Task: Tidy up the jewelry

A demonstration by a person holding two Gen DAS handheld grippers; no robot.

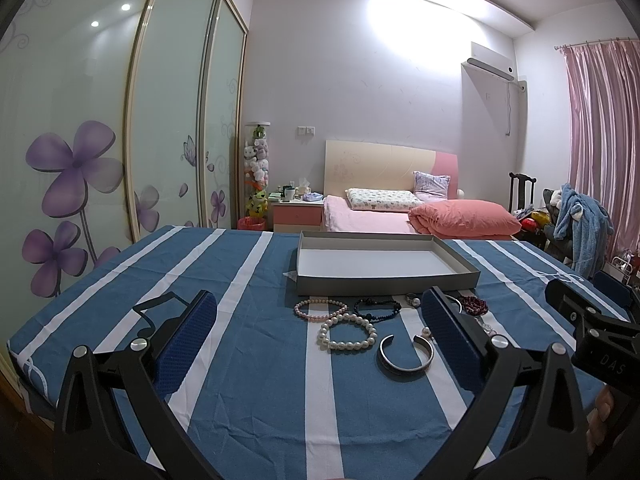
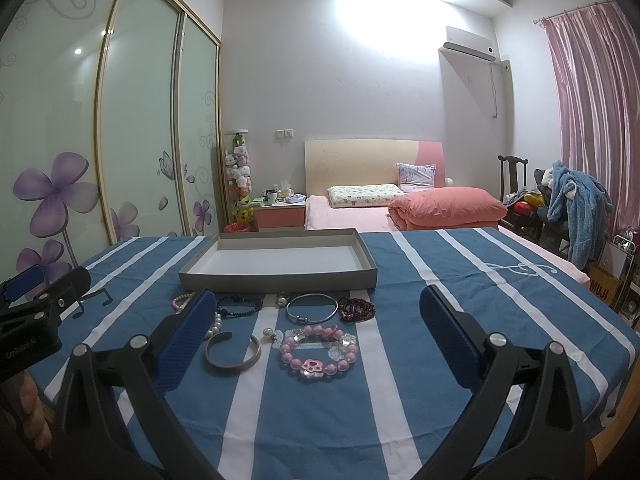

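A blue-and-white striped tablecloth (image 2: 440, 280) carries a grey tray (image 2: 280, 276) and scattered bracelets (image 2: 318, 350).

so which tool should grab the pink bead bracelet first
Right. The pink bead bracelet lies between the open jaws of the right tool, just ahead of it. The left tool, also open, faces the white pearl bracelet and silver cuff instead.

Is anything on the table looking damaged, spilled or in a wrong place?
Nothing looks damaged or spilled. The jewelry lies loose on the striped cloth in front of the grey tray, which holds nothing yet. Both tongs, left and right, are open.
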